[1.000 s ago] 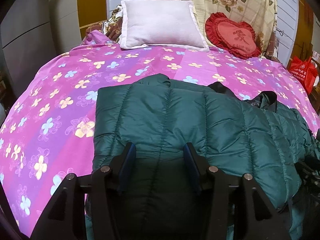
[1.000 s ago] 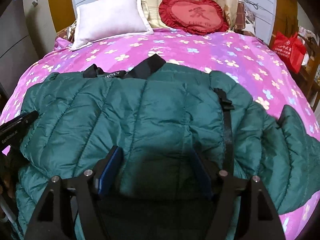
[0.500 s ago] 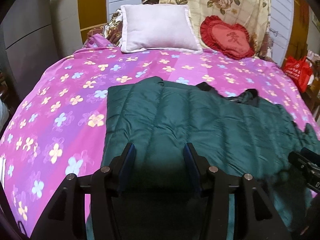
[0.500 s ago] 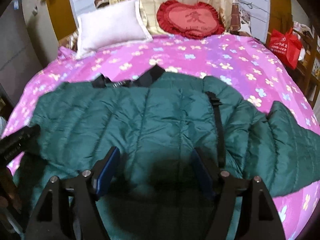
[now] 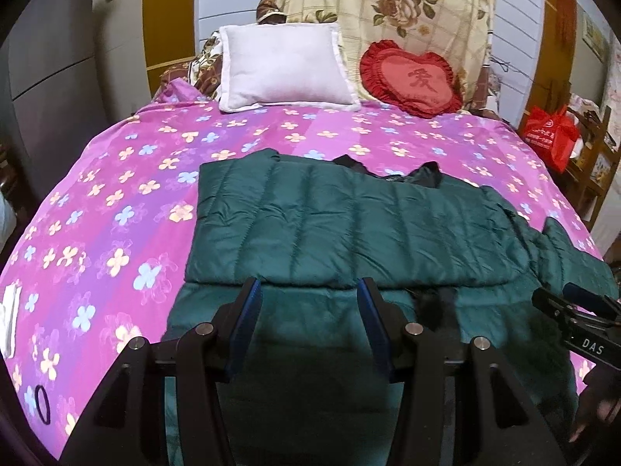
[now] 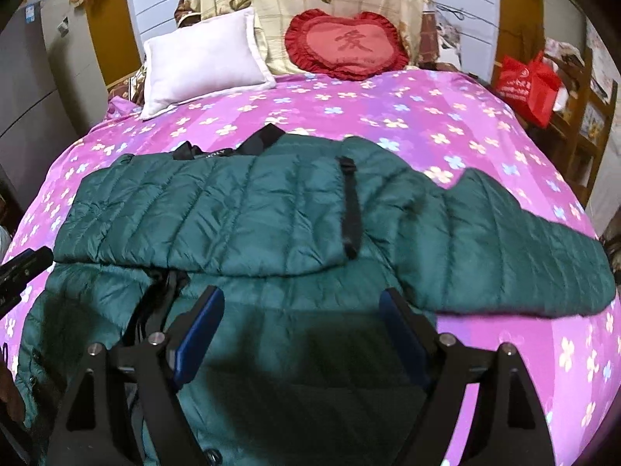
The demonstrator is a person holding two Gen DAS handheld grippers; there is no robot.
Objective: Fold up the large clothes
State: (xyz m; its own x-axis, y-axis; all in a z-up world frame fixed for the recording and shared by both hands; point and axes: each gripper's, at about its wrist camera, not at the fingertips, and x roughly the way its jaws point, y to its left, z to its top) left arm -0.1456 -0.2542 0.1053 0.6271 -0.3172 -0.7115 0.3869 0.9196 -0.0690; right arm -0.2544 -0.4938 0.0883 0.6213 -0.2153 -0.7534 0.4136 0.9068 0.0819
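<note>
A dark green quilted down jacket [image 5: 349, 225] lies flat on the pink flowered bed [image 5: 116, 194], folded across so an upper layer lies over a lower one. It also shows in the right wrist view [image 6: 240, 213], with one sleeve [image 6: 504, 248] stretched out to the right and a black strap [image 6: 351, 209] on top. My left gripper [image 5: 308, 303] is open and empty above the jacket's near part. My right gripper [image 6: 299, 318] is open and empty above the near hem. Each gripper's tip shows at the edge of the other's view.
A white pillow [image 5: 283, 70] and a red heart cushion [image 5: 411, 75] lean at the bed's head. A red bag [image 5: 551, 136] sits on a wooden stand to the right. A black hair tie [image 5: 42, 404] and a white item [image 5: 9, 318] lie at the left edge.
Both grippers have pulled back and up from the jacket, showing its near fold edge and lower layer. The jacket has stayed put.
</note>
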